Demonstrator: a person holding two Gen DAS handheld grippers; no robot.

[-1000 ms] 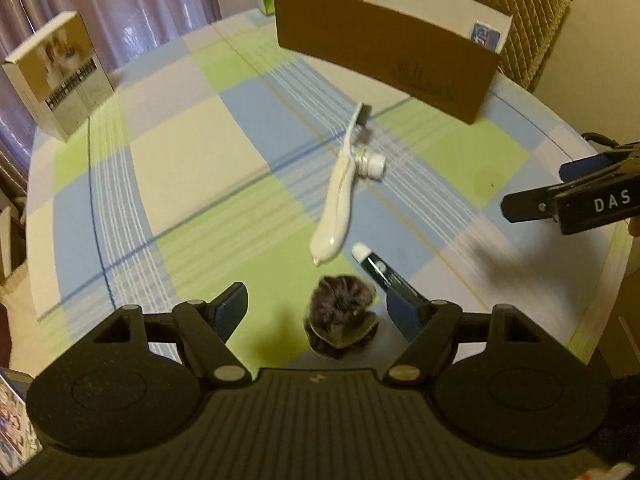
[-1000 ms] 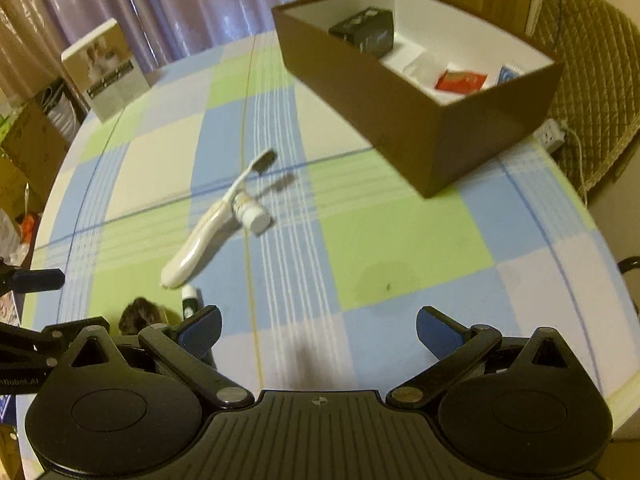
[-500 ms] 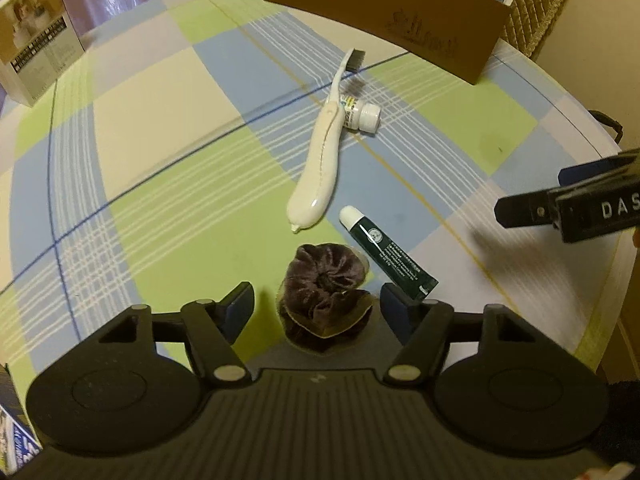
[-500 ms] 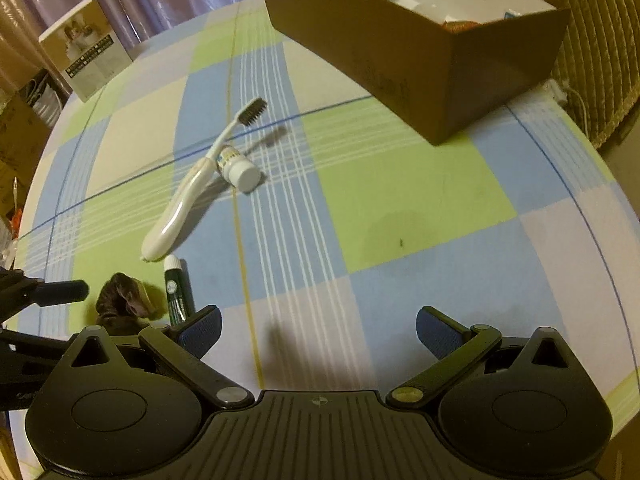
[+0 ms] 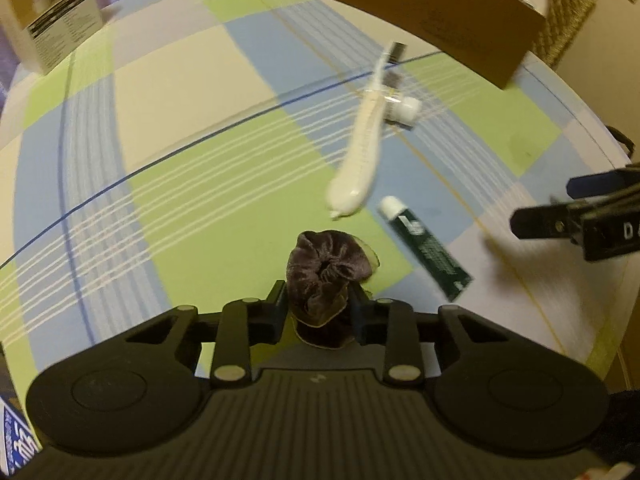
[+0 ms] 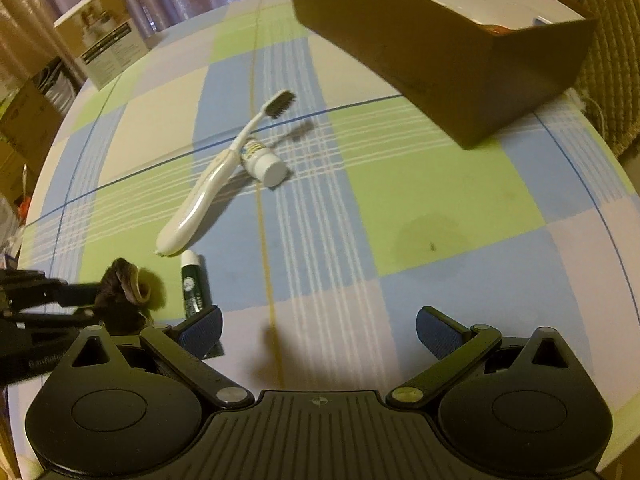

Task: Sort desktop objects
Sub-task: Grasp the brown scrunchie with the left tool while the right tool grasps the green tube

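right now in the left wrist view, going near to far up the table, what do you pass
scrunchie in the left claw → dark green tube → white toothbrush → brown box

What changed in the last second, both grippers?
The left gripper went from open to shut on the brown scrunchie. The right gripper stayed open and empty. Toothbrush, small bottle, green tube and brown box stayed put.
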